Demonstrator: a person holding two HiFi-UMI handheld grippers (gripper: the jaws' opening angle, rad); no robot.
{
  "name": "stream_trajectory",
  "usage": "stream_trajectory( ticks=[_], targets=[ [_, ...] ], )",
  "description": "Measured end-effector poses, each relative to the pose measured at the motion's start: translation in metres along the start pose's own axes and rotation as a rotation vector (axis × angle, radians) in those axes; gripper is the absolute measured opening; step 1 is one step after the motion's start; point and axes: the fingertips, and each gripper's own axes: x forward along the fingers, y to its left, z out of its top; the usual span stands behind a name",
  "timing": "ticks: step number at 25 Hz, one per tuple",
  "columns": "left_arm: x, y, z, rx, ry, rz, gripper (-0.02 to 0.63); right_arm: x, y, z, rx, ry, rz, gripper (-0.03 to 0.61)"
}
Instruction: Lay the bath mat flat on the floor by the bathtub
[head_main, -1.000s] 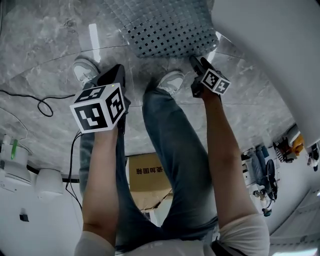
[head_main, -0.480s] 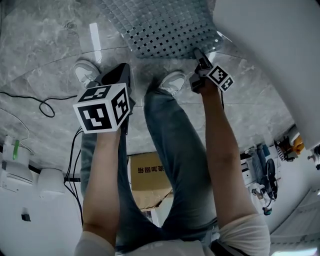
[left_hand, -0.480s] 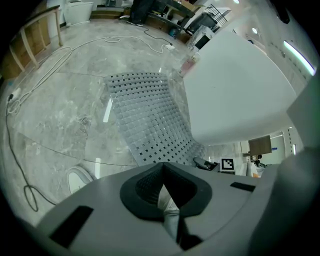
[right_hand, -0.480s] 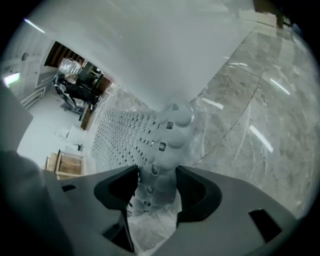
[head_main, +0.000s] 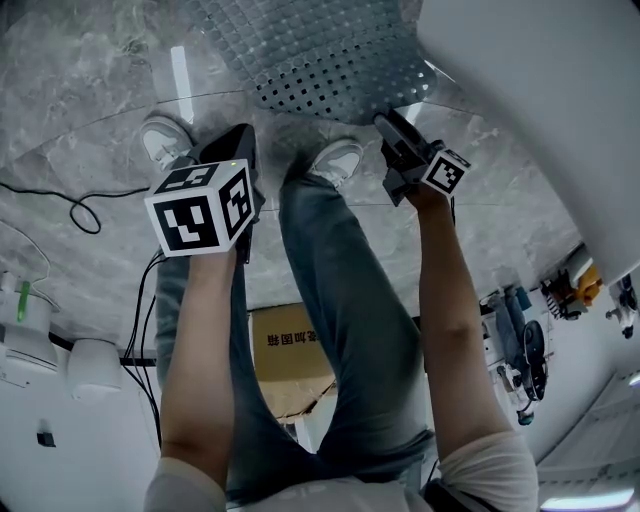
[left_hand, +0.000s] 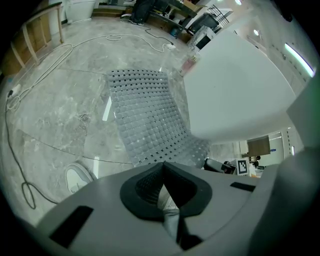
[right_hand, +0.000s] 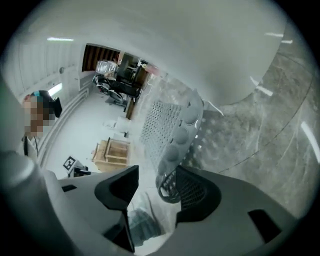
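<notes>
The grey perforated bath mat (head_main: 320, 50) lies on the marble floor beside the white bathtub (head_main: 540, 90). My right gripper (head_main: 386, 122) is at the mat's near right corner, and its jaws have just been closing. In the right gripper view the mat's edge (right_hand: 181, 131) rises with its suction cups showing. That corner sits between the jaws of the right gripper (right_hand: 157, 172), against one finger (right_hand: 197, 192) and apart from the other. My left gripper (head_main: 240, 138) hangs short of the mat's near edge (left_hand: 150, 125). In its own view the left gripper (left_hand: 163, 165) is shut on nothing.
The person's jeans-clad legs and white shoes (head_main: 165, 140) (head_main: 338, 160) stand just below the mat. A black cable (head_main: 80, 205) trails on the floor at left. A cardboard box (head_main: 285, 340) sits behind the legs. White fixtures (head_main: 40, 330) line the lower left.
The right gripper has lifted and tipped more level at the mat's near right corner. The left gripper has stayed where it was.
</notes>
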Motion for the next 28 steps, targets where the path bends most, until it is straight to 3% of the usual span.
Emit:
stream_trajectory(
  ticks=[2,5,13,17,18,19,20,24,28],
  targets=[
    [-0.003,-0.004,0.001,-0.001,-0.006,-0.003,0.017,-0.006,0.013,-0.009,0.059,0.011,0.068,0.228],
    [-0.004,-0.007,0.0,-0.001,-0.01,-0.009,0.017,-0.006,0.025,-0.023,0.107,0.027,0.122,0.235],
    [-0.005,-0.007,-0.01,0.002,-0.009,-0.026,0.017,0.029,0.015,-0.048,0.097,0.017,0.033,0.215],
    [-0.003,-0.004,-0.007,-0.009,-0.012,-0.027,0.017,0.058,0.019,-0.068,0.093,0.058,0.005,0.215],
    [-0.003,-0.003,-0.007,-0.01,-0.013,-0.027,0.017,0.061,0.015,-0.073,0.107,0.067,-0.025,0.182],
    [-0.003,-0.002,-0.007,-0.012,-0.014,-0.028,0.017,0.063,0.012,-0.077,0.126,0.071,-0.046,0.087],
    [-0.004,-0.002,-0.007,-0.015,-0.016,-0.029,0.017,0.063,0.014,-0.078,0.147,0.073,-0.046,0.046],
    [-0.01,-0.005,-0.01,-0.027,-0.026,-0.034,0.017,0.05,0.026,-0.086,0.355,0.075,0.018,0.041],
    [-0.01,-0.003,-0.01,-0.036,-0.038,-0.032,0.017,0.037,0.043,-0.081,0.526,0.029,0.19,0.038]
  ],
)
